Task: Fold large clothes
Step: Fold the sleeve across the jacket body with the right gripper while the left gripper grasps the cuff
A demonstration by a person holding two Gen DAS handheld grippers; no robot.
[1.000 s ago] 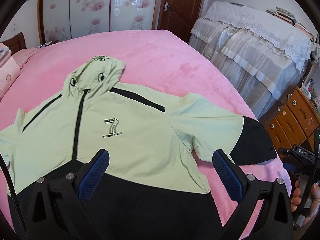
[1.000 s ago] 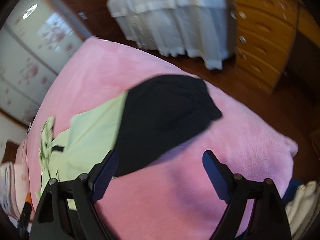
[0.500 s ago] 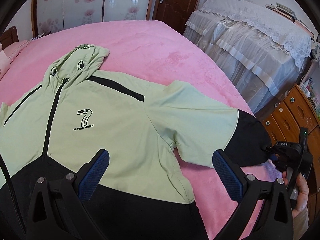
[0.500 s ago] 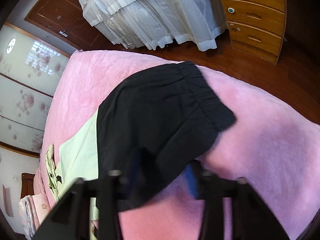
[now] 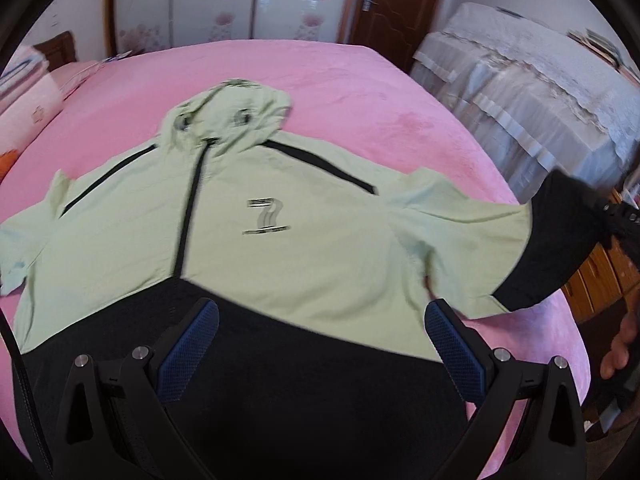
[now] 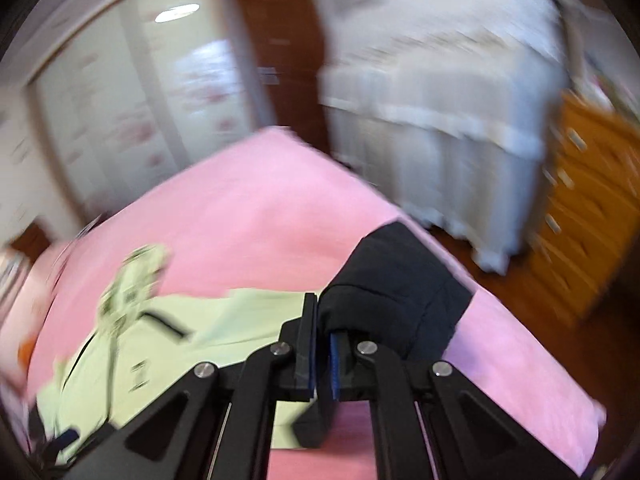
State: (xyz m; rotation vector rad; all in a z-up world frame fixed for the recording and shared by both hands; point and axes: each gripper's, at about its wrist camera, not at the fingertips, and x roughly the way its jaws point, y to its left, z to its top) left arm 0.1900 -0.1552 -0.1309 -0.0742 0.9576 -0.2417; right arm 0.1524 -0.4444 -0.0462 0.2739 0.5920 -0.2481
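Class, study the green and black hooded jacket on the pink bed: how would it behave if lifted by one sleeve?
Probably floppy: the jacket lies flat, and its black cuff bunches where the right gripper pinches it. Likely light, since that one pinch holds the sleeve up. The body would probably drag behind.

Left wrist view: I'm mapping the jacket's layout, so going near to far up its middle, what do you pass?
Black hem panel → green chest → printed 7 logo → hood → pink bedspread.

We are in a home bedroom: a bed (image 5: 360,92) under pink cover, a flowered wardrobe (image 5: 224,0), a brown door (image 5: 392,0), lace-draped furniture (image 5: 528,92) and wooden drawers (image 6: 592,208).
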